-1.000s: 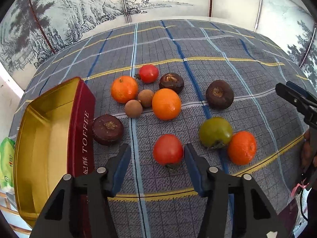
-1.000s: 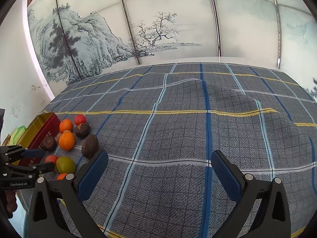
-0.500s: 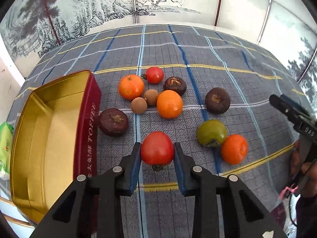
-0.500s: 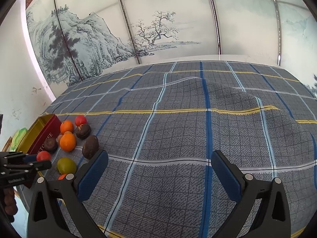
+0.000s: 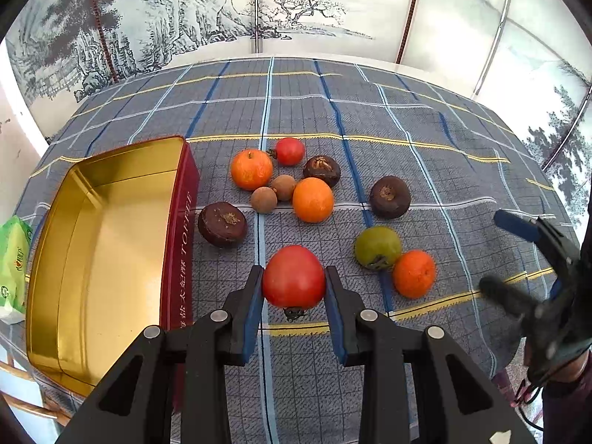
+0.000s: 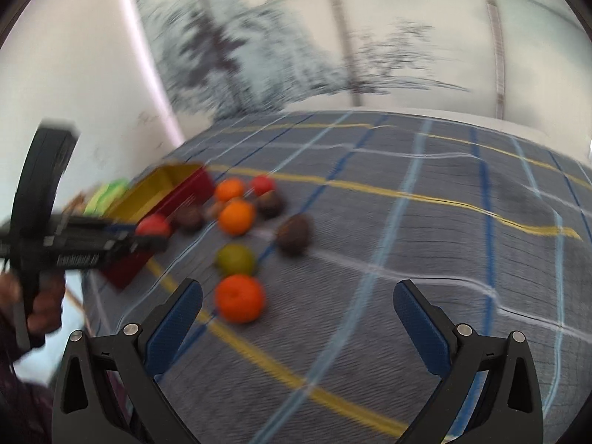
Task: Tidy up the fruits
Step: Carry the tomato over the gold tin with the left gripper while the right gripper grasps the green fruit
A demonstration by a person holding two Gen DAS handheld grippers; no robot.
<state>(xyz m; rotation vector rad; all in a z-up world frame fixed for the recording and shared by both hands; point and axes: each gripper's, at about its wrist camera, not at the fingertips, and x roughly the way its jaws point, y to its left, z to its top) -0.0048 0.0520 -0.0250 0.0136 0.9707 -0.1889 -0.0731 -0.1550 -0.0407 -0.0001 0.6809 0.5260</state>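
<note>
My left gripper (image 5: 294, 292) is shut on a red persimmon (image 5: 293, 276), lifted a little above the checked cloth. An open red tin with a gold inside (image 5: 111, 244) lies to its left. Several fruits lie on the cloth: oranges (image 5: 312, 199), dark mangosteens (image 5: 222, 224), brown longans (image 5: 263, 199), a small red fruit (image 5: 289, 151), a green persimmon (image 5: 377, 247). My right gripper (image 6: 298, 305) stands open over the cloth, an orange (image 6: 240, 298) just beyond its left finger. That view is blurred and shows the left gripper (image 6: 148, 238) with the red fruit (image 6: 152, 225).
A green packet (image 5: 13, 259) lies left of the tin at the table edge. Painted wall panels stand behind the table. A hand (image 6: 44, 303) holds the left gripper's handle. The right gripper (image 5: 525, 259) shows at the right edge of the left wrist view.
The left gripper's jaws closed on the red persimmon and lifted it off the cloth. The right gripper swung left toward the fruit pile; its view is now blurred.
</note>
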